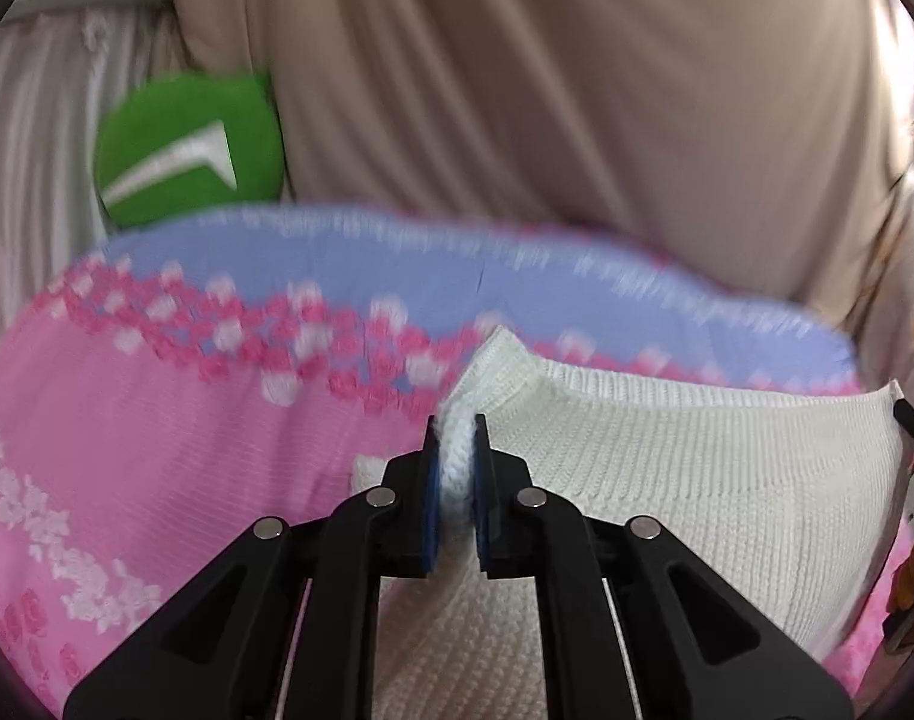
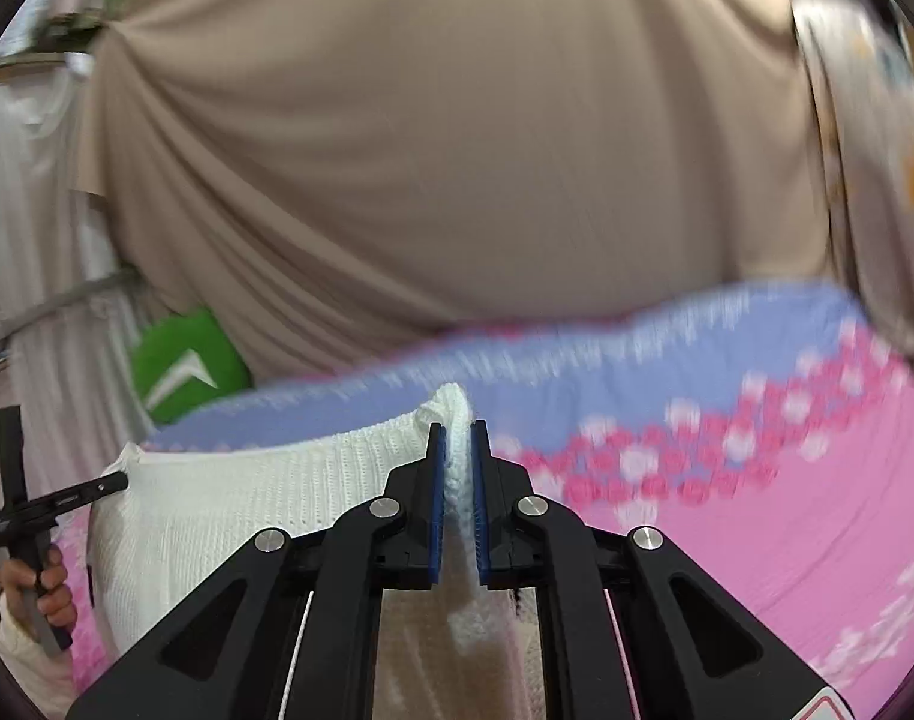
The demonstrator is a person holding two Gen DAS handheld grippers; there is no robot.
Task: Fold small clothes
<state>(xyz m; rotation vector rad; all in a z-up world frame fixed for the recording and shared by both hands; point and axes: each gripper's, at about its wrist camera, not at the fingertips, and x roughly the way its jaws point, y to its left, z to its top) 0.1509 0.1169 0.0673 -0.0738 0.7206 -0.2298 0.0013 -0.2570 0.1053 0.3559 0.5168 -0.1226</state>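
A small white knitted garment is held up, stretched between both grippers, above a pink and lilac floral bedsheet. My left gripper is shut on one top corner of the garment. My right gripper is shut on the other top corner; the knit spreads to the left of it. In the right wrist view the left gripper shows at the far left, pinching the garment's corner, with the person's hand on its handle. The garment's lower part hangs out of sight below the jaws.
The floral sheet covers the bed on all sides. A beige cloth hangs as a backdrop behind the bed. A green round cushion with a white mark sits at the far left edge of the bed. Pale curtains hang at the left.
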